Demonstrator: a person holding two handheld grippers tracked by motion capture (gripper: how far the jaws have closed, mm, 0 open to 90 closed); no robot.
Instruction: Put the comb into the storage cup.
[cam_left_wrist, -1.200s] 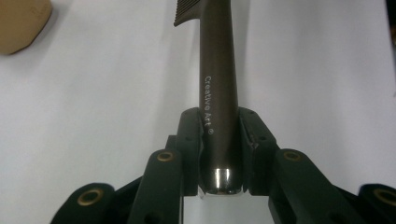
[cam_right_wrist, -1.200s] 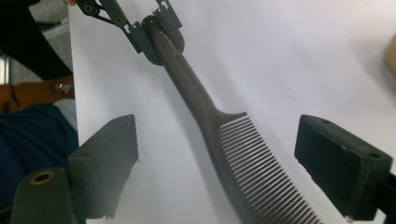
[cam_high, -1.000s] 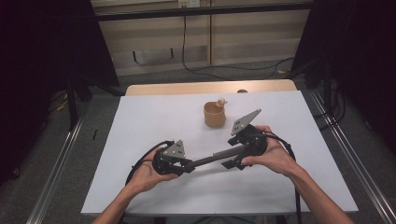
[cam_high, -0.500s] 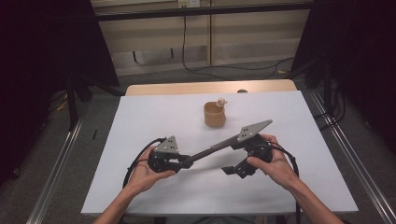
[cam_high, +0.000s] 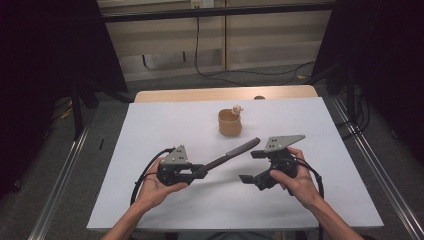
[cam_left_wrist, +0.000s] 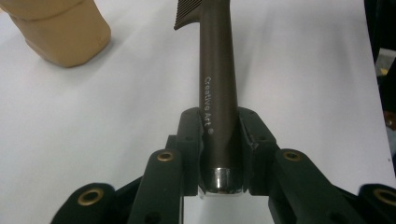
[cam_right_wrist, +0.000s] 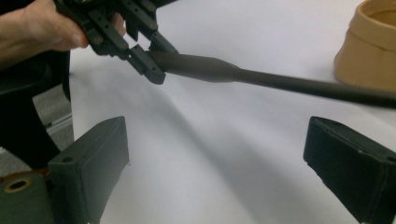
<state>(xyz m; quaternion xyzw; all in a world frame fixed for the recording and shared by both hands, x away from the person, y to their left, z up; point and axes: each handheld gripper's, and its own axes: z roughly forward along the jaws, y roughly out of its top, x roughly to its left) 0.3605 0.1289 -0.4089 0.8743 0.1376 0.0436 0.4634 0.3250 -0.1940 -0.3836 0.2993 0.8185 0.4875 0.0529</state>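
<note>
High view: the left gripper (cam_high: 192, 171) clamps one end of a long dark brush (cam_high: 235, 151), which juts out over the white table (cam_high: 150, 125) toward the tan cup (cam_high: 230, 123); its far tip stops near the cup, apart from it; the right gripper (cam_high: 254, 166) sits just beside the brush's far half, jaws spread, holding nothing. Risk, as a judgement: the brush is held by its very end, so the long free length could lever and swing, or slip if the hold loosens; a swing toward the cup could knock it over.

Left gripper view: the jaws close on the brush handle (cam_left_wrist: 219, 116) just above its metal end cap; the handle is smooth, brown-grey, printed "Creative Art"; a ribbed, comb-like edge shows near the top; the cup (cam_left_wrist: 60, 32) stands up-left. The round, smooth handle looks liable to twist in the pads.

Right gripper view: its own two jaws stand wide apart, empty; the brush (cam_right_wrist: 261, 79) crosses beyond them, thick at the gripped end, thinning toward the cup (cam_right_wrist: 369, 46); the left gripper (cam_right_wrist: 135, 46) pinches it at upper left. Closing late could miss the thin shaft.
</note>
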